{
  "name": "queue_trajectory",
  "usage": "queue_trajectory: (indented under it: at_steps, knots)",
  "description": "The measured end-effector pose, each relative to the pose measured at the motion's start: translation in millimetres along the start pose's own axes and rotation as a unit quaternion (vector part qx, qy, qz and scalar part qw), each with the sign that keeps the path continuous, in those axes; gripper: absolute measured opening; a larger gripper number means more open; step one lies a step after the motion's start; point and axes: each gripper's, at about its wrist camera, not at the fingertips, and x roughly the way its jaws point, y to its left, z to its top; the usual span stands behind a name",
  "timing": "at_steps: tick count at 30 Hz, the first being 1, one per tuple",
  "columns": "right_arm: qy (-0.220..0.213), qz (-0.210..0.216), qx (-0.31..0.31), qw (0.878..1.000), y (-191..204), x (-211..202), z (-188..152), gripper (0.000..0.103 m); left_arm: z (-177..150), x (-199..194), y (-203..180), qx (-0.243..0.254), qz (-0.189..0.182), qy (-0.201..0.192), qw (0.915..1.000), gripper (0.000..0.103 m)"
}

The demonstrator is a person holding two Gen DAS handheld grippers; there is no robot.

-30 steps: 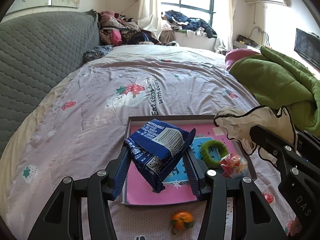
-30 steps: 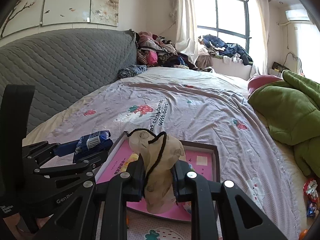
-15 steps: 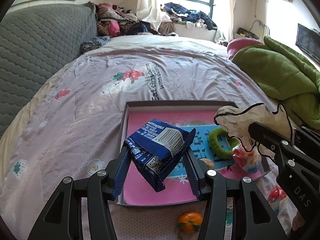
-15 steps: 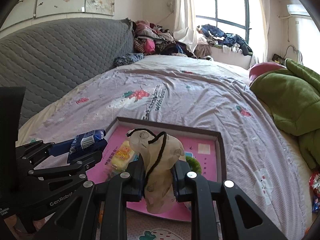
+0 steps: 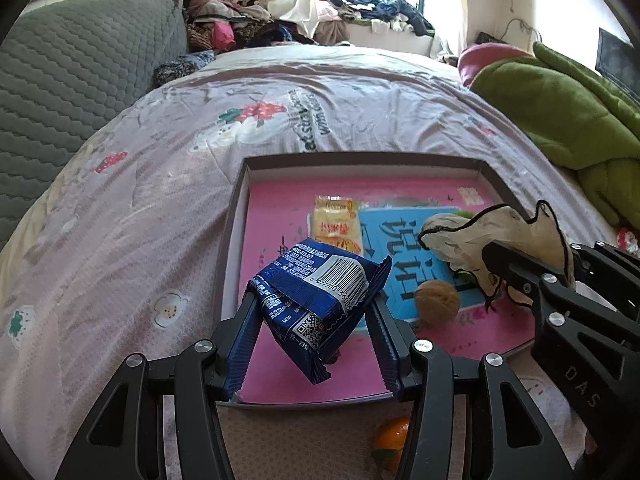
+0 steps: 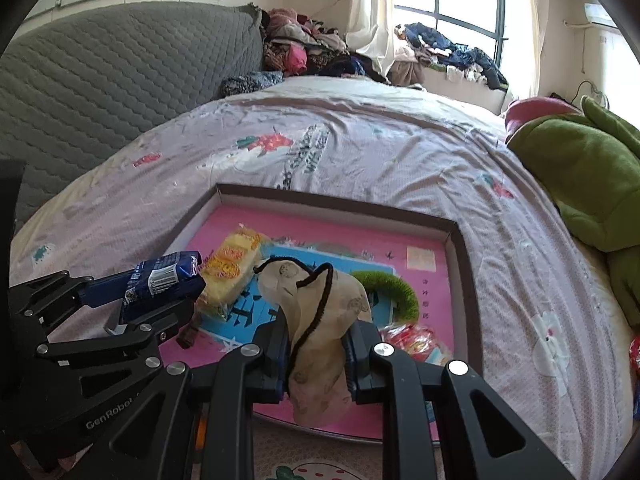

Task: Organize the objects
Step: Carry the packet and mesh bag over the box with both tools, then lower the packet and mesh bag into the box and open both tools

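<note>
My left gripper [image 5: 312,312] clamps the blue packet [image 5: 320,300] and my right gripper [image 6: 318,344] pinches the beige cloth [image 6: 320,320], both above the tray [image 5: 236,216]; the orange [image 5: 390,436] at six o'clock waits outside.

A home bedroom: a wide bed under a lilac strawberry-print sheet [image 5: 320,92], a grey quilted padded headboard [image 6: 120,60], and heaped clothes [image 6: 448,56] along the curtained window's sill.

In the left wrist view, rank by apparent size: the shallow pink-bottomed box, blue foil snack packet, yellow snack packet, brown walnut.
1. Shallow pink-bottomed box.
2. Blue foil snack packet, enlarged by nearness to the camera in the left gripper.
3. Yellow snack packet, partly hidden.
4. Brown walnut.
</note>
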Motion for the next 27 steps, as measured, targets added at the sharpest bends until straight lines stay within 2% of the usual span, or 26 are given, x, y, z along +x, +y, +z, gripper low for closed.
queue_trajectory:
  at_steps: [10,13,15,19,27]
  knots:
    - [0.031,-0.004,-0.008,0.999,5,20,-14,0.022,-8,13,-6,0.011,0.004,0.021,0.9997,0.055]
    - [0.037,-0.006,-0.008,0.999,5,21,-17,0.027,-10,17,-6,0.012,0.004,0.027,0.9995,0.055]
    - [0.043,-0.005,-0.008,0.999,4,22,-18,0.038,-11,17,-6,0.012,0.004,0.031,0.9995,0.055]
    - [0.051,-0.007,-0.006,0.999,2,24,-20,0.048,-13,21,-3,0.005,0.000,0.041,0.9991,0.055]
    - [0.053,-0.005,-0.013,0.999,2,19,-23,0.053,-17,19,-2,0.008,-0.014,0.050,0.9986,0.055]
